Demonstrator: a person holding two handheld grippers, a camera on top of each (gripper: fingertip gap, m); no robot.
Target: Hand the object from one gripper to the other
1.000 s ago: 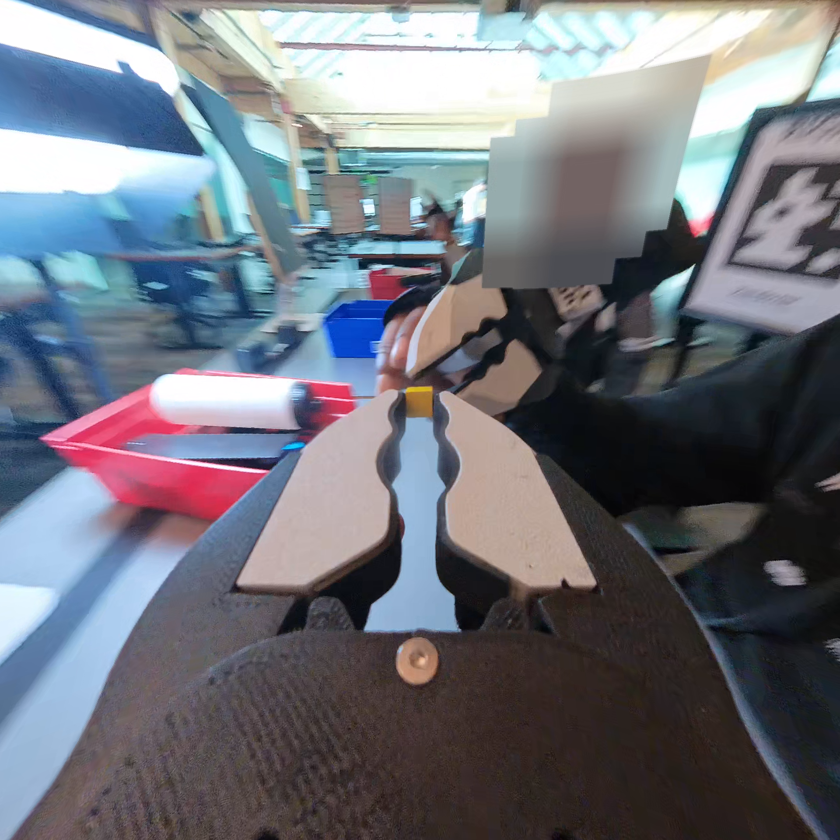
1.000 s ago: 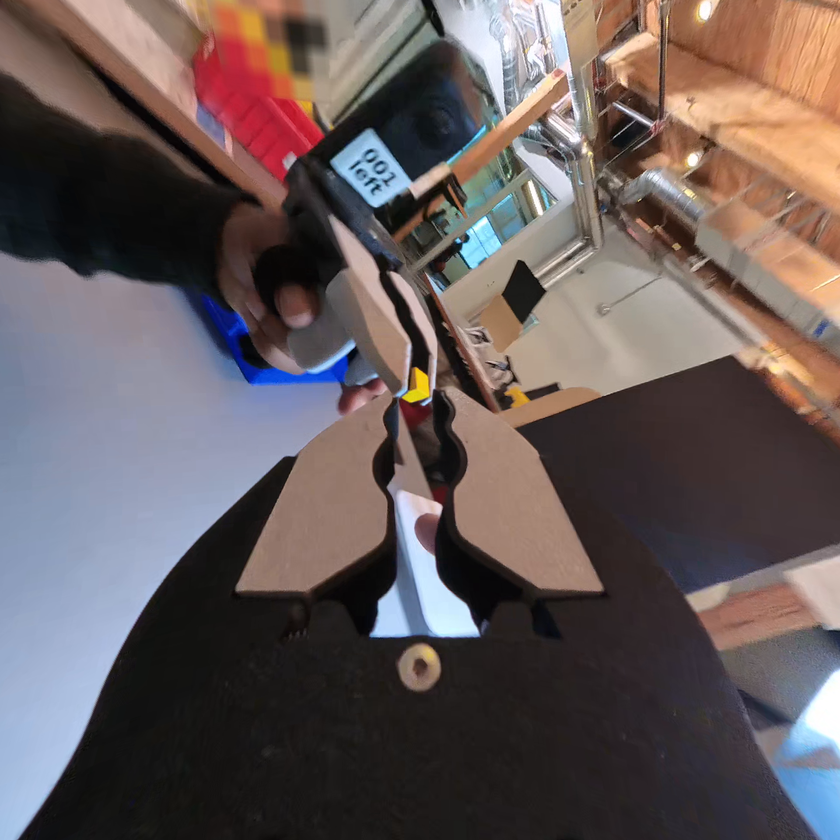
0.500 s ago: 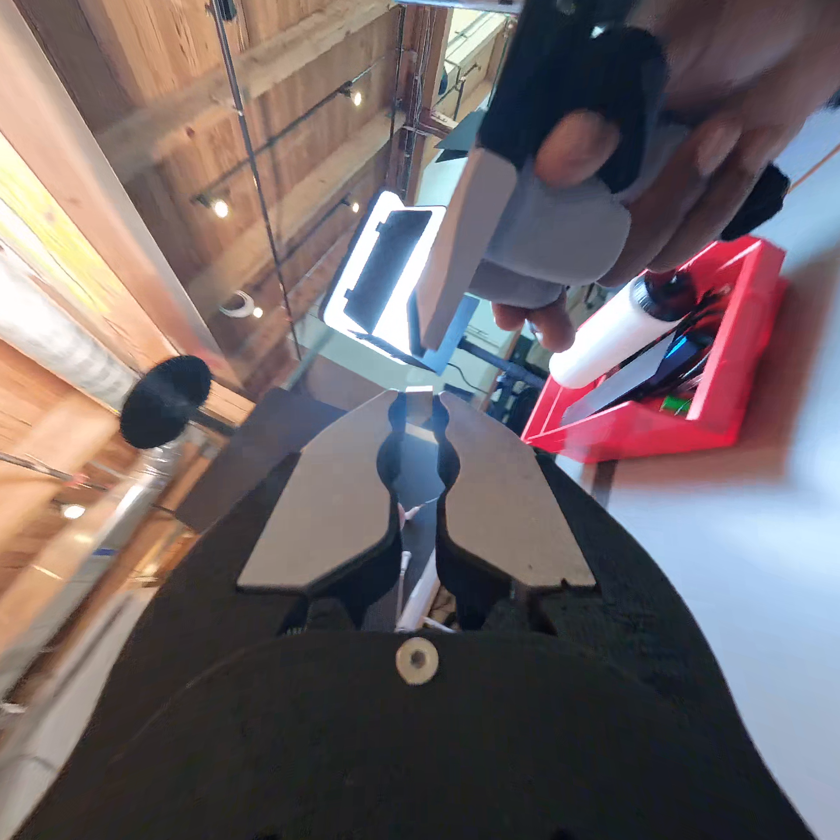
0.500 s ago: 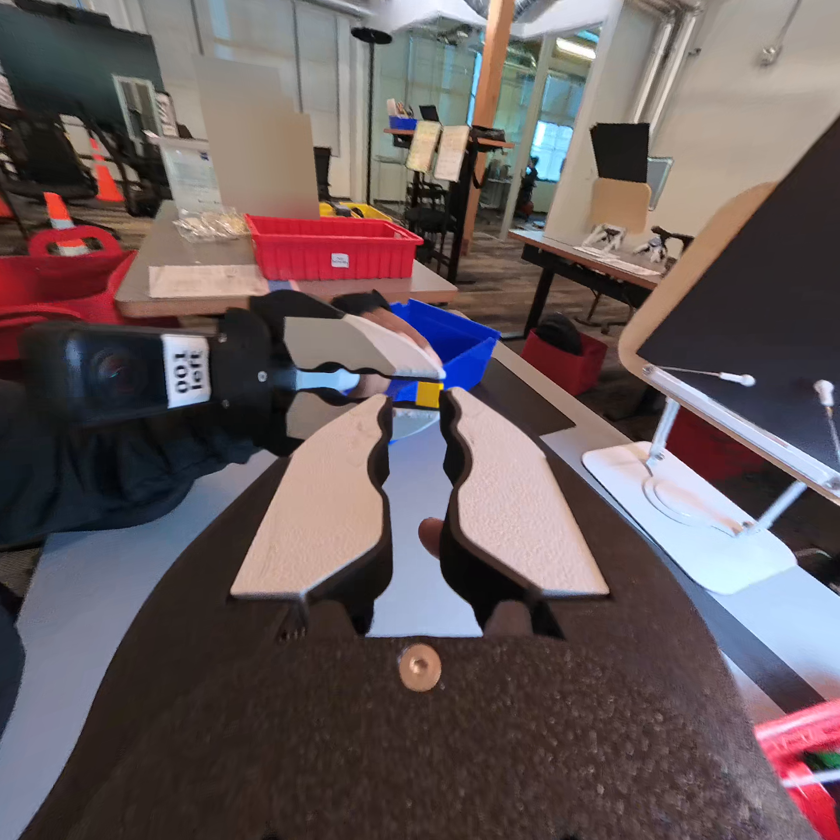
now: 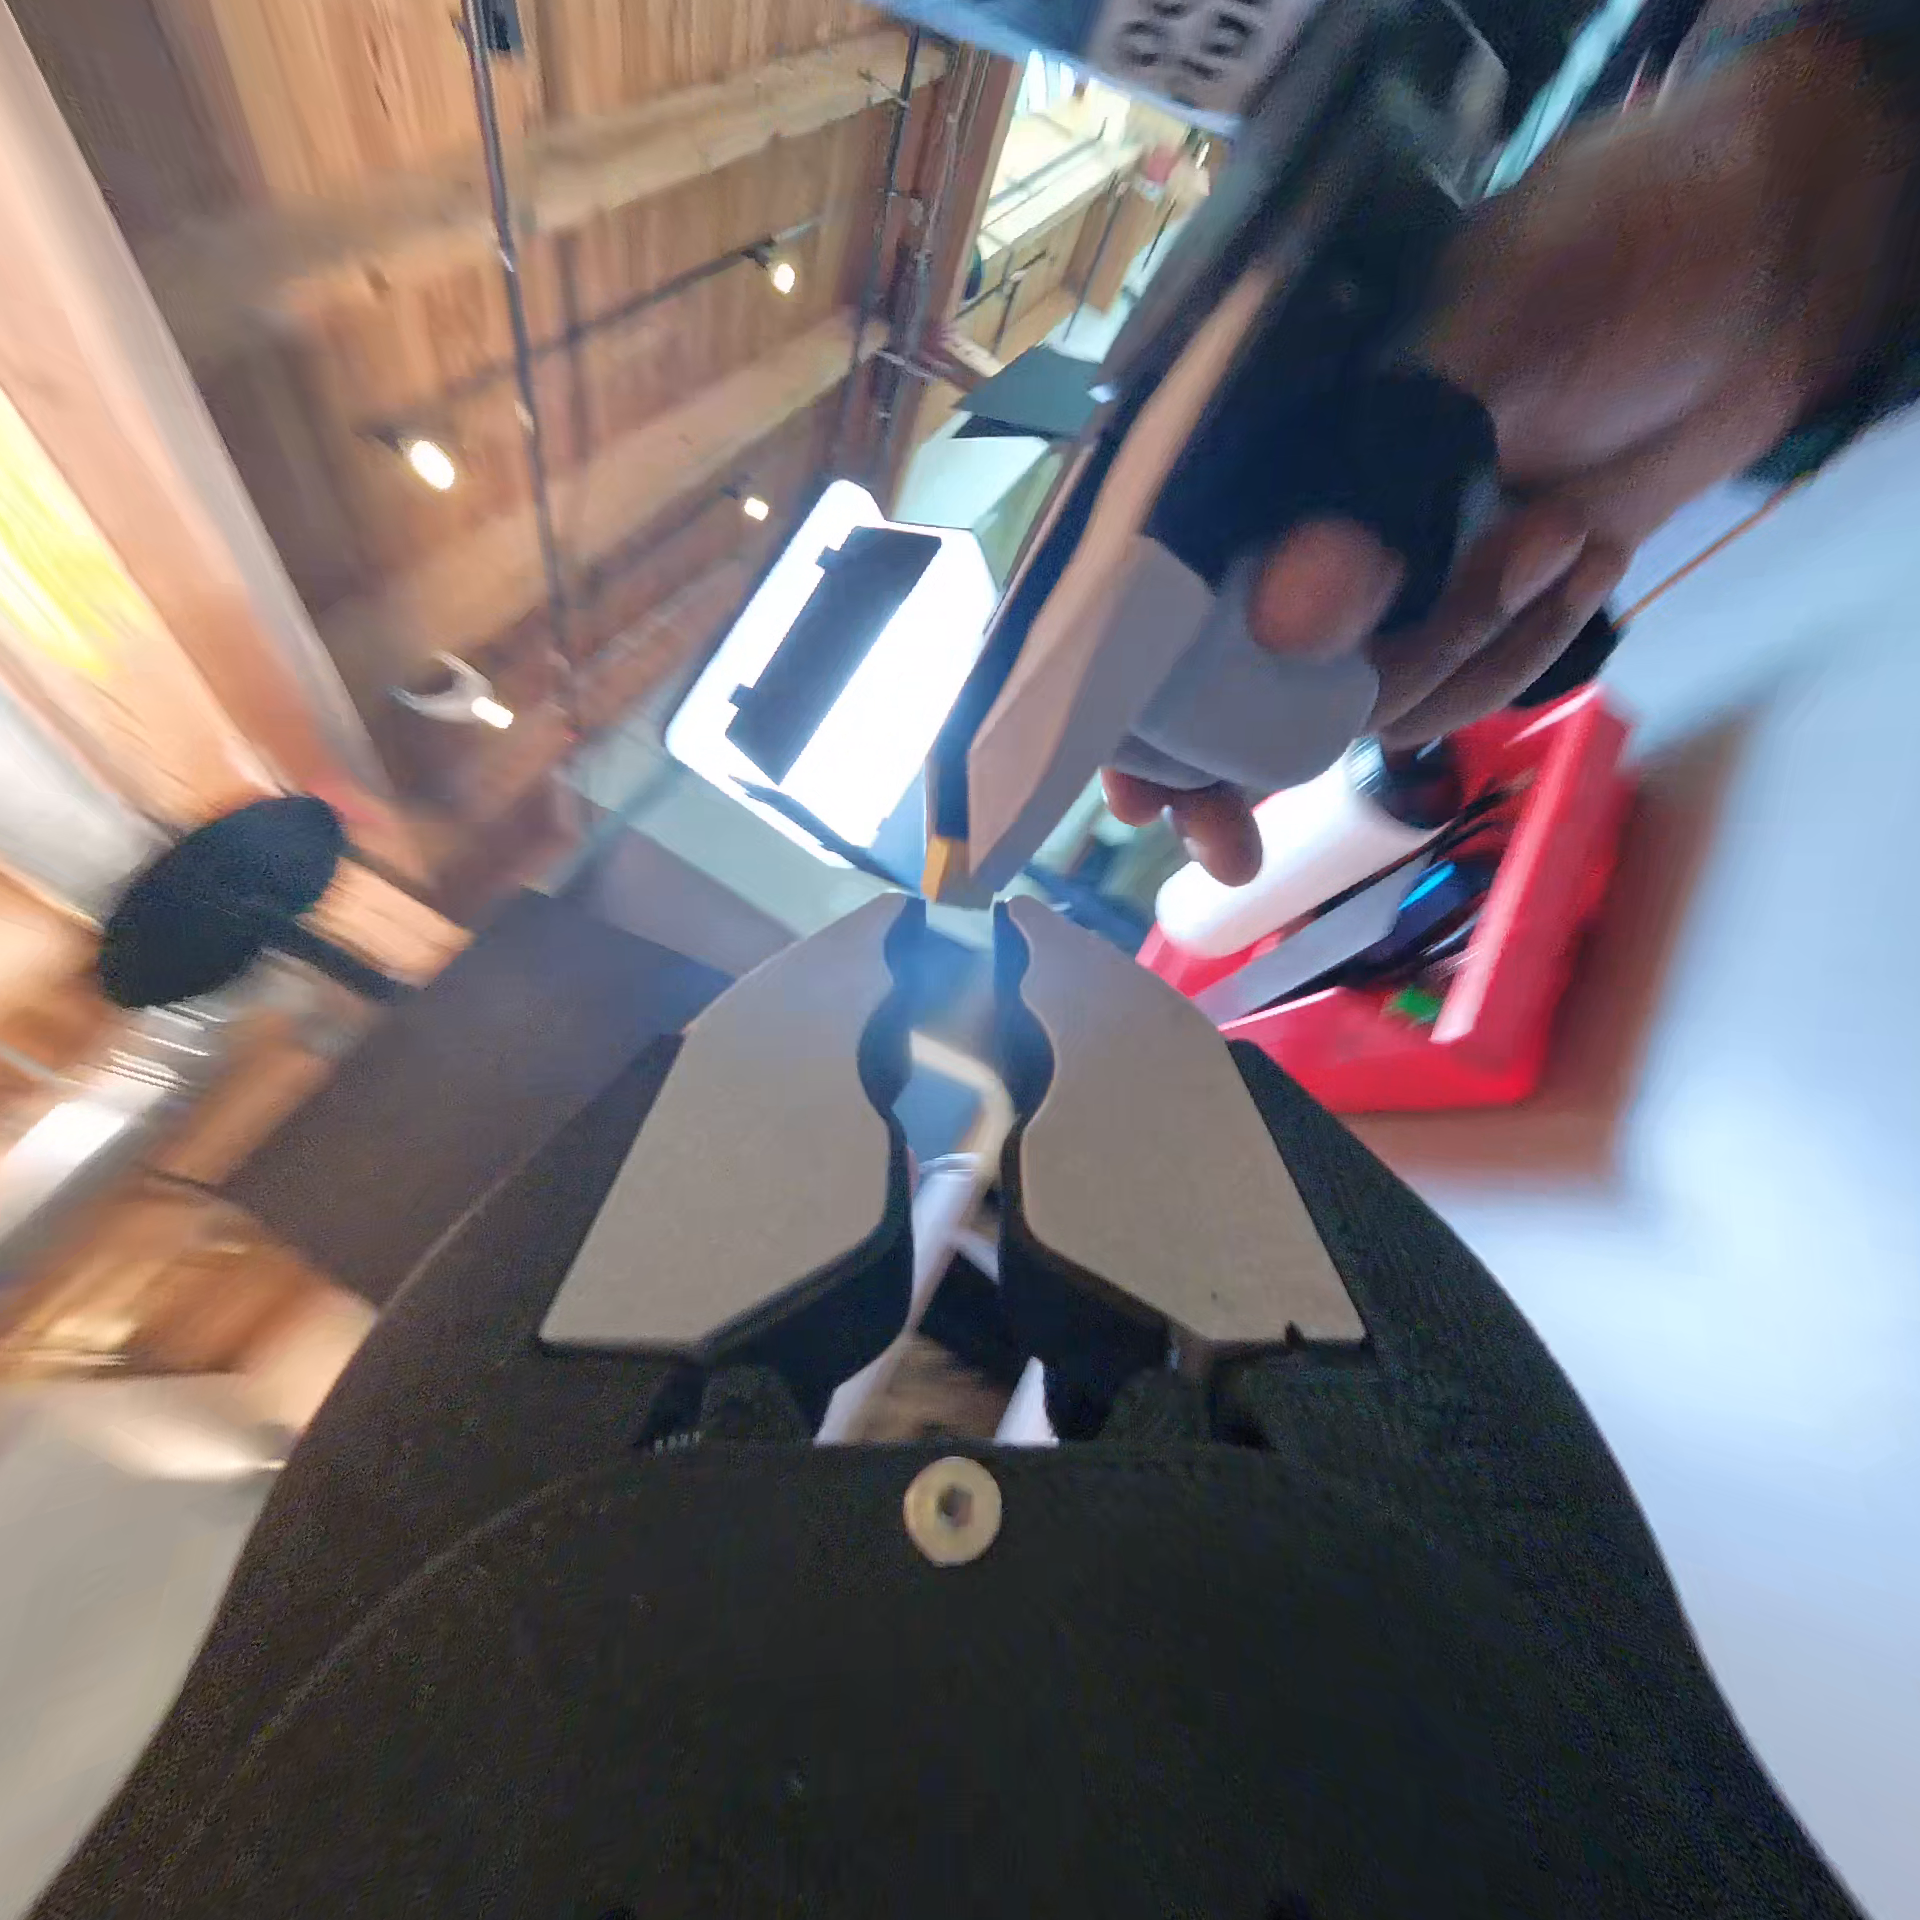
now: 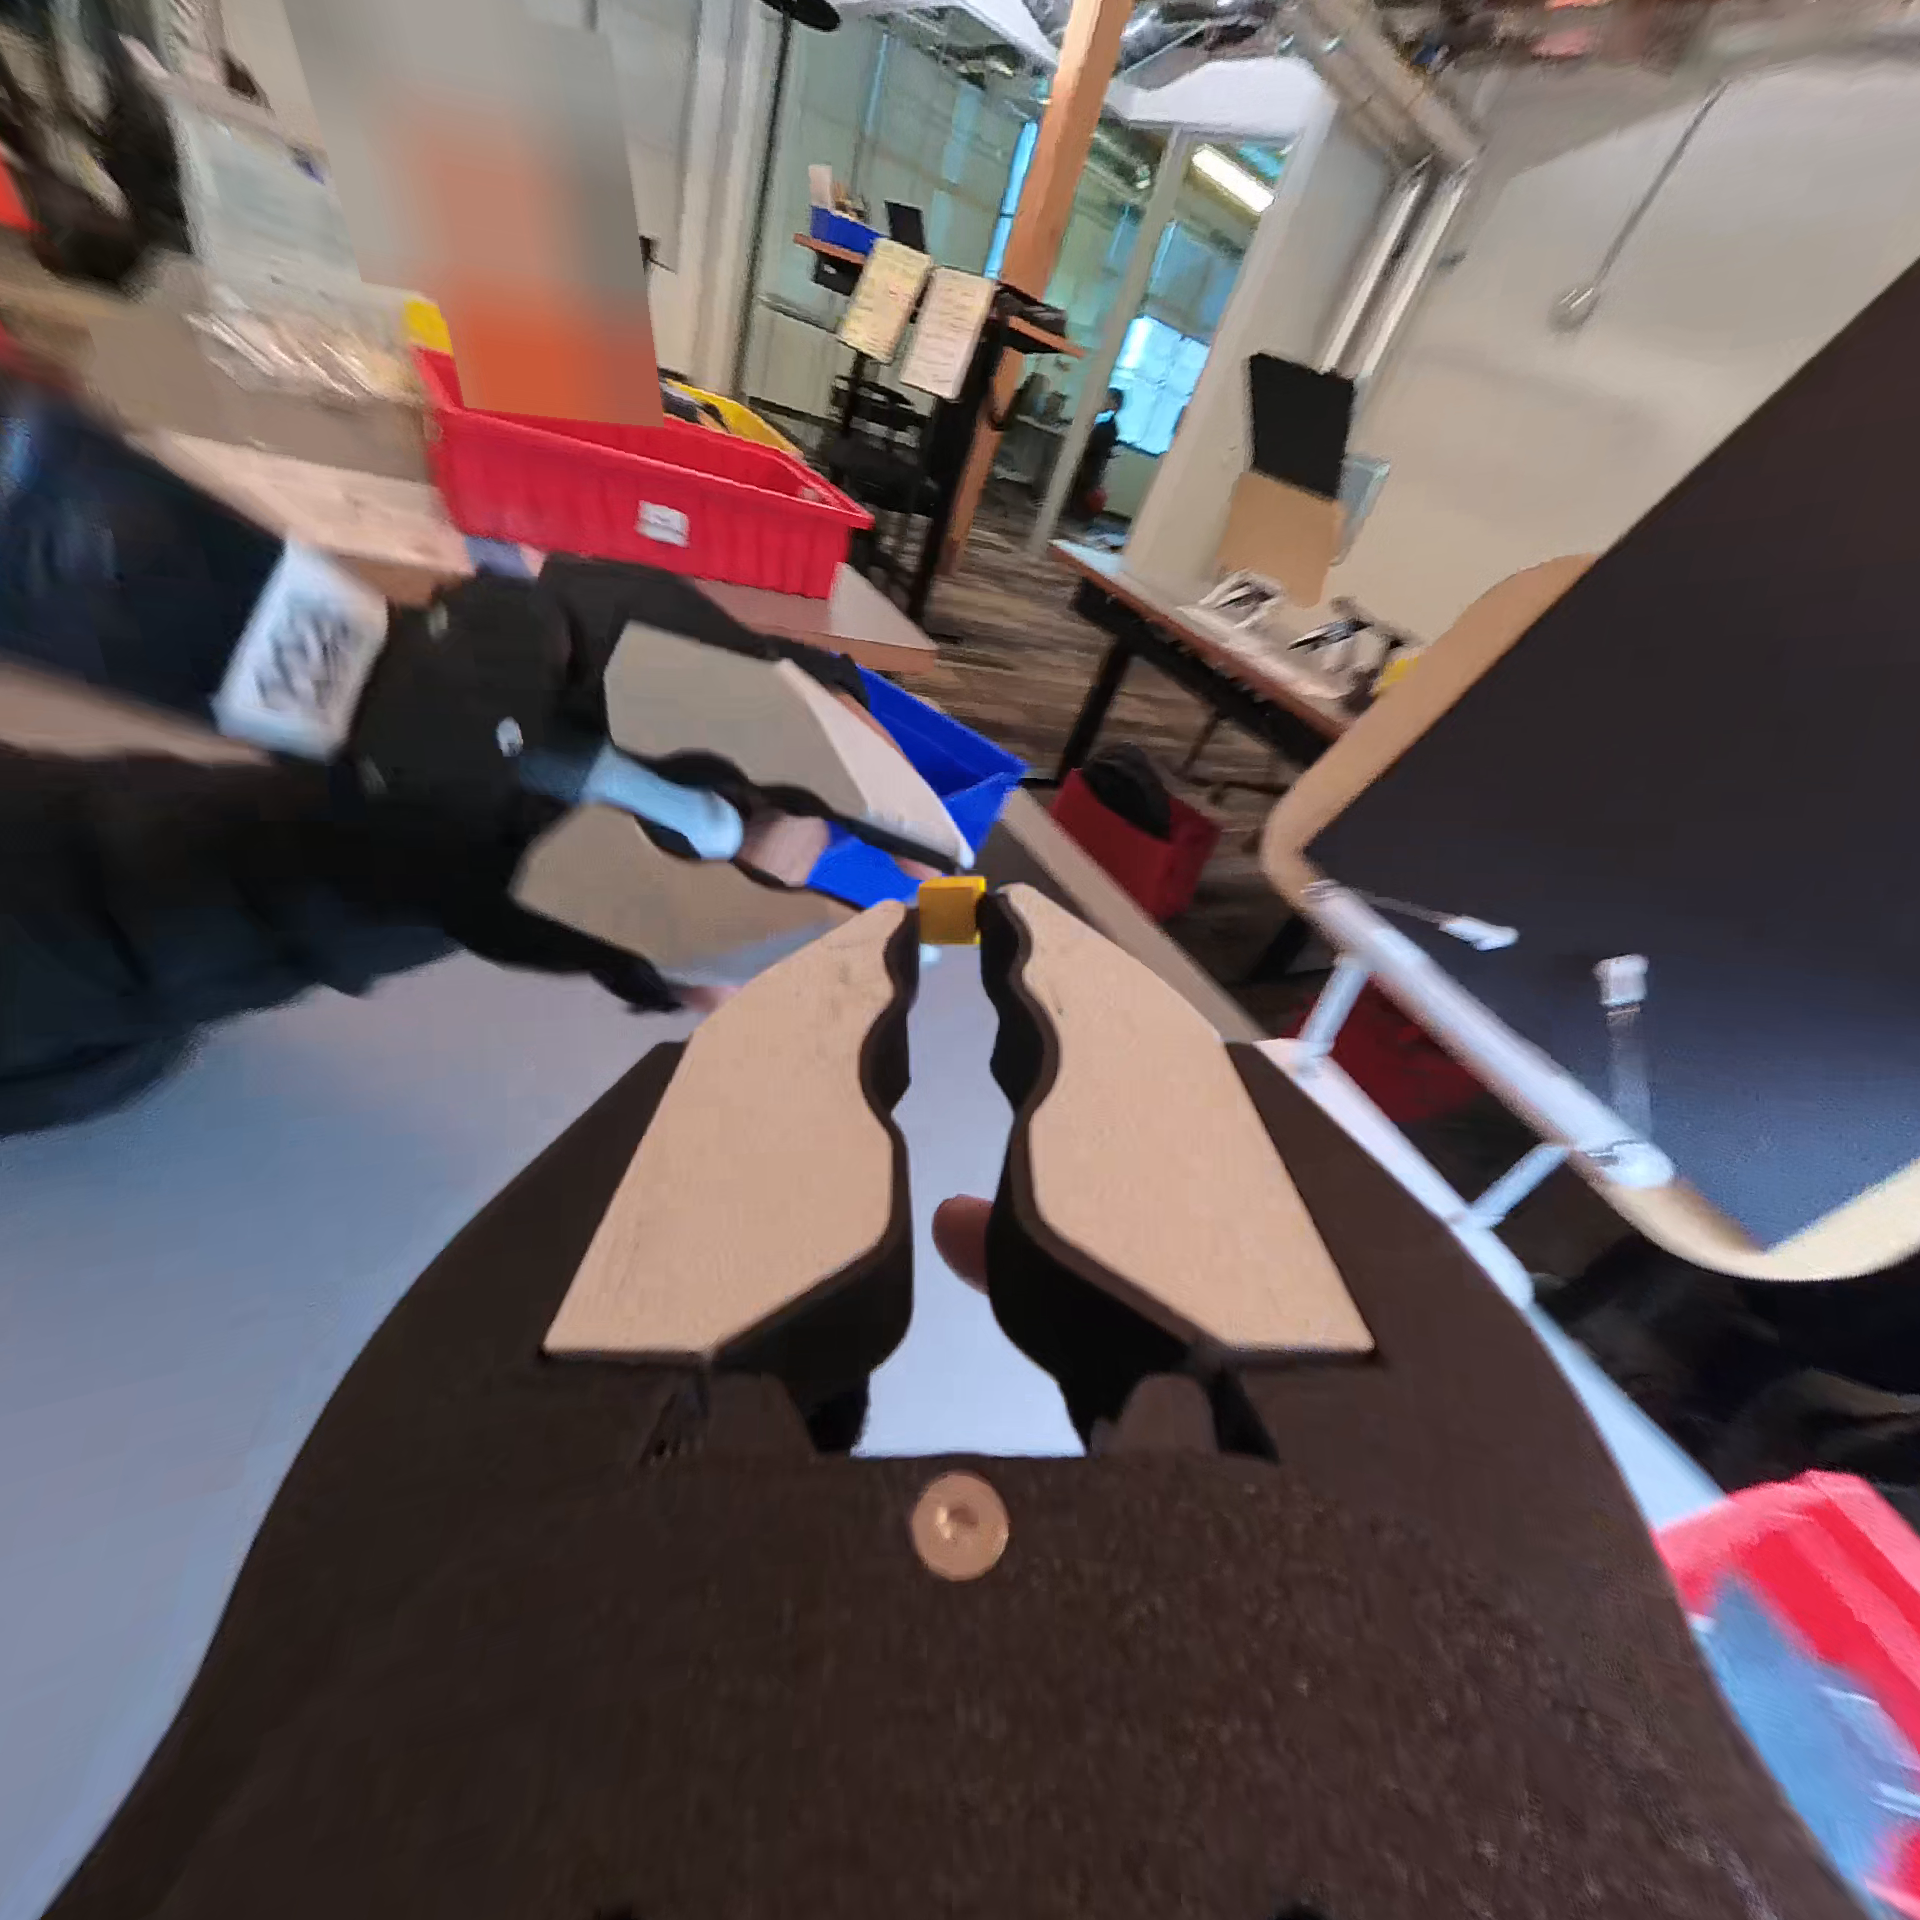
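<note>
A small yellow block (image 6: 951,909) is pinched between the fingertips of my right gripper (image 6: 951,916), which is shut on it above the grey table (image 6: 312,1195). My left gripper (image 6: 899,883) comes in from the left, held by a hand in a black sleeve. Its jaws are apart and its tips lie just left of the block. In the left wrist view my left gripper (image 5: 954,909) is open and empty. The right gripper (image 5: 961,857) reaches down from the upper right and holds the block (image 5: 938,864) just beyond my left tips.
A red tray (image 5: 1496,1029) holding a white roller (image 5: 1268,873) sits on the table. A blue bin (image 6: 940,753) and a red bin (image 6: 623,509) stand behind the left gripper. A black board on a white stand (image 6: 1662,831) is at the right.
A second ago my left gripper held the yellow block. The right gripper closed on it, and the left has let go and backed slightly off it.
</note>
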